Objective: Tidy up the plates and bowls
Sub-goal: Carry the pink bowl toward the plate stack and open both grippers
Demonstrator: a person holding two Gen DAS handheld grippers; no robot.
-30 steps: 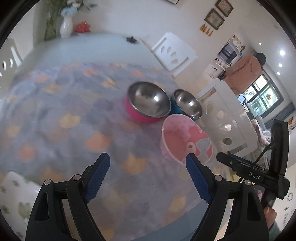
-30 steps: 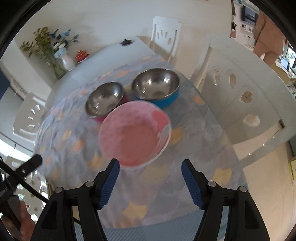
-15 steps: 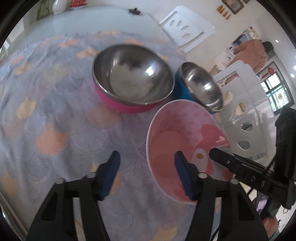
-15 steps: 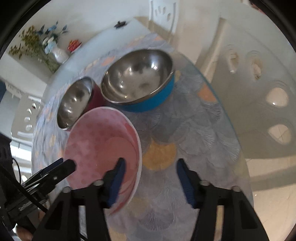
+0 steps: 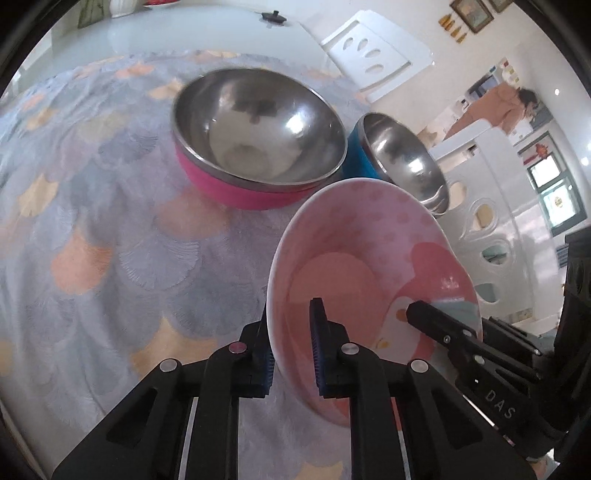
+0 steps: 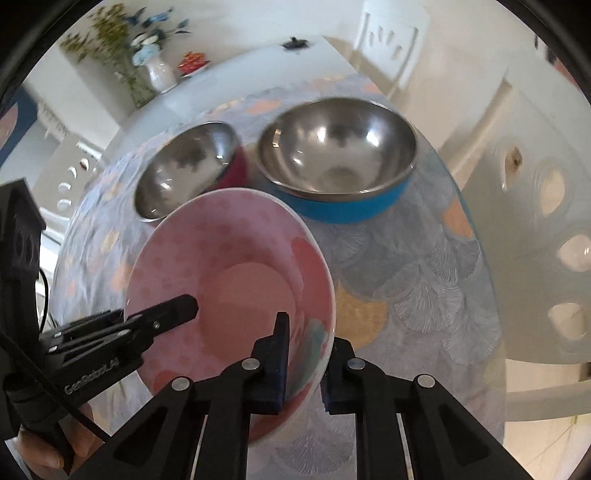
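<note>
A pink cartoon-print bowl (image 5: 369,266) (image 6: 229,280) sits on the patterned tablecloth (image 5: 110,240) near its front edge. My left gripper (image 5: 291,332) is shut on the bowl's left rim, one pad inside and one outside. The right gripper (image 6: 308,354) is shut on the opposite rim in the same way. Each gripper shows in the other's view: the right one (image 5: 447,332), the left one (image 6: 162,317). Behind the pink bowl stand a steel bowl with a pink outside (image 5: 258,129) (image 6: 184,166) and a steel bowl with a blue outside (image 5: 399,158) (image 6: 336,147), side by side.
White chairs (image 5: 369,55) (image 6: 535,240) stand around the table. A vase of flowers (image 6: 159,74) and a small red dish (image 6: 192,61) are at the far end, with a small black lid (image 5: 274,15). A person (image 5: 498,107) stands in the background room.
Both grippers came down toward the pink bowl from open, wide-apart jaws and closed on its opposite rims. The bowls now fill far more of each view.
</note>
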